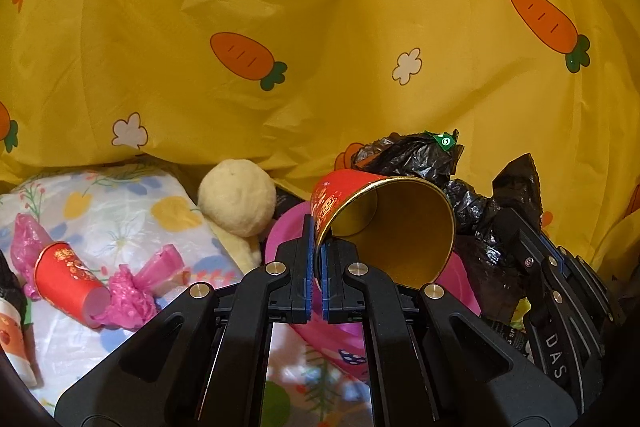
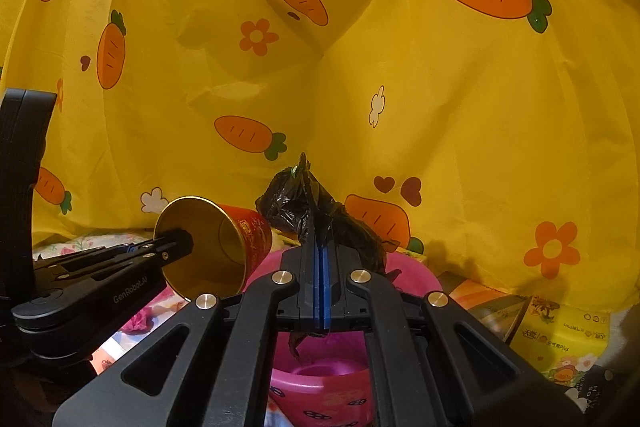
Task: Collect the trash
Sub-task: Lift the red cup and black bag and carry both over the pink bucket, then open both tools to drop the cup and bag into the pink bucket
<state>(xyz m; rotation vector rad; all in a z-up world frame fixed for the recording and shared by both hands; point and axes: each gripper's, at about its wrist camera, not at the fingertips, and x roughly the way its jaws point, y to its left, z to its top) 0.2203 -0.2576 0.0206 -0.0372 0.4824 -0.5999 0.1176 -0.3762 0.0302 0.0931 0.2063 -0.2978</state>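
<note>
My left gripper (image 1: 317, 227) is shut on the rim of a red paper cup (image 1: 384, 227) with a gold inside, held tilted above a pink basin (image 1: 456, 279). From the right wrist view the same cup (image 2: 216, 247) hangs at the left with the left gripper (image 2: 176, 241) clamped on its rim. My right gripper (image 2: 320, 251) is shut on a crumpled black plastic bag (image 2: 316, 211), held over the pink basin (image 2: 320, 383). In the left wrist view that black bag (image 1: 424, 155) and the right gripper (image 1: 516, 227) sit just right of the cup.
A yellow carrot-print cloth (image 1: 320, 47) fills the background. On the floral sheet (image 1: 132, 211) at the left lie another red cup (image 1: 68, 279), pink plastic scraps (image 1: 128, 295) and a cream plush toy (image 1: 236, 203). Yellow tissue packs (image 2: 560, 335) lie at the right.
</note>
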